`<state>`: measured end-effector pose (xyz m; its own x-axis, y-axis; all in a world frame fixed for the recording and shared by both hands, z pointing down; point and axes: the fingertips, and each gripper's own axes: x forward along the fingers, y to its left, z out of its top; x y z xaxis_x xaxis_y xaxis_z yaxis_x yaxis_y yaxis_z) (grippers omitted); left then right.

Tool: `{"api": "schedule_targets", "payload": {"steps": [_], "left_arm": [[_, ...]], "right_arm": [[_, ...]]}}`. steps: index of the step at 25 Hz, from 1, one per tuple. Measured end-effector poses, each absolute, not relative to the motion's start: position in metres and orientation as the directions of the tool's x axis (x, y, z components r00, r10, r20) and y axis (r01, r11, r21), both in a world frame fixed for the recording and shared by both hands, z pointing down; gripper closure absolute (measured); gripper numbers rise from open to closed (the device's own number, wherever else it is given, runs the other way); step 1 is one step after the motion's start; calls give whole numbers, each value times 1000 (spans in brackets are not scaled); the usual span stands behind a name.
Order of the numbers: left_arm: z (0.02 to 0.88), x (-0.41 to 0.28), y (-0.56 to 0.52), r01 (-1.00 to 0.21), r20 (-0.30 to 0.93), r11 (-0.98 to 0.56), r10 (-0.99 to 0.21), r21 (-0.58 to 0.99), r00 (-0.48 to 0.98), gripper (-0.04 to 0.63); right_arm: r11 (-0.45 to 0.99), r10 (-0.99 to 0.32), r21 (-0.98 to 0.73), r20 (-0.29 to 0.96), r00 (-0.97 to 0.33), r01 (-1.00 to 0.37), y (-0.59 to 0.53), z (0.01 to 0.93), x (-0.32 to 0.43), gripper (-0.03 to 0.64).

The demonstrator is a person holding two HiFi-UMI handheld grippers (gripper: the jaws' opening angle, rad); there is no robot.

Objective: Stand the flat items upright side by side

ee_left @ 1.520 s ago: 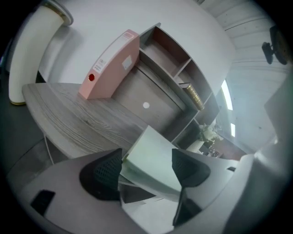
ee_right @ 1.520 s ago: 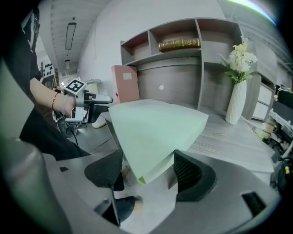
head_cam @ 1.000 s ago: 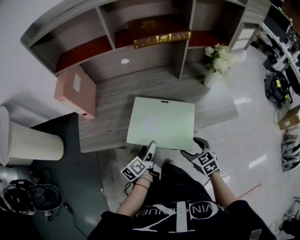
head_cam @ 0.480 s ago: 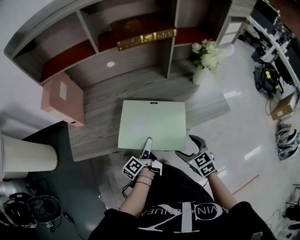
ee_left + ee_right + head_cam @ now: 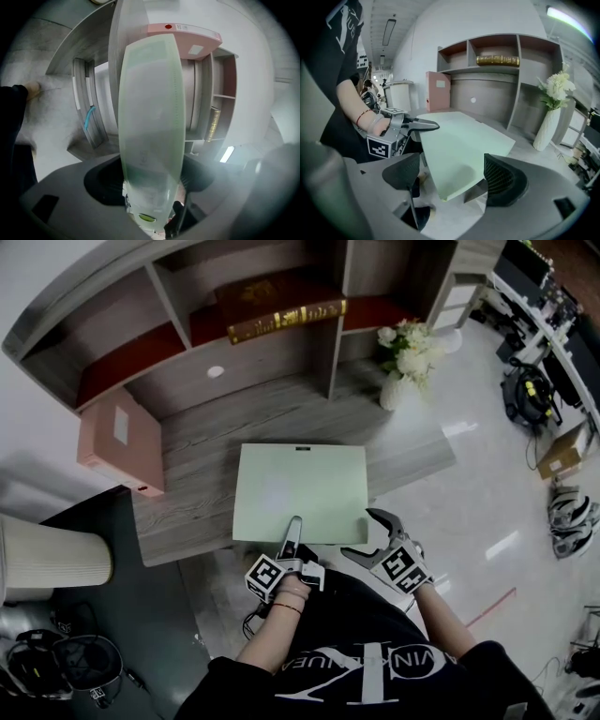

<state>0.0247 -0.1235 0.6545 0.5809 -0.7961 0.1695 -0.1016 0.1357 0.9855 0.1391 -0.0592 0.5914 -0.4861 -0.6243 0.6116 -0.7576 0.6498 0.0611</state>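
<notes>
A pale green flat folder (image 5: 300,488) lies flat on the grey desk (image 5: 202,446), its near edge over the desk's front. My left gripper (image 5: 293,529) is turned on its side at that near edge. Its jaws have just been closing, and they now grip the folder (image 5: 150,131), one finger over its top and one under it. My right gripper (image 5: 364,533) stands open at the near right corner. Its jaws have just been opening; the corner of the folder (image 5: 459,145) sits between them, untouched. From the right gripper view the left gripper (image 5: 431,125) shows on the folder's edge.
A pink box file (image 5: 117,439) stands upright at the desk's left end. A brown book with a gold spine (image 5: 281,310) lies in the shelf unit behind. A white vase of flowers (image 5: 401,357) stands at the back right. A pale bin (image 5: 47,559) is on the floor left.
The left gripper has rolled and closed in on the folder's near edge. The right gripper has lifted a little and its jaws stand wider. The folder still lies flat.
</notes>
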Motion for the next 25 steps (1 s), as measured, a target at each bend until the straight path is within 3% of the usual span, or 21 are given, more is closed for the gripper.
{"api": "schedule_targets", "payload": {"steps": [14, 25], "left_arm": [[627, 4, -118, -182, 238, 158, -750, 970, 617, 297], [574, -32, -148, -491, 274, -64, -764, 869, 585, 310]], "right_arm": [[749, -522, 4, 621, -585, -663, -71, 593, 100, 222], [789, -480, -42, 581, -658, -612, -92, 587, 55, 248]]}}
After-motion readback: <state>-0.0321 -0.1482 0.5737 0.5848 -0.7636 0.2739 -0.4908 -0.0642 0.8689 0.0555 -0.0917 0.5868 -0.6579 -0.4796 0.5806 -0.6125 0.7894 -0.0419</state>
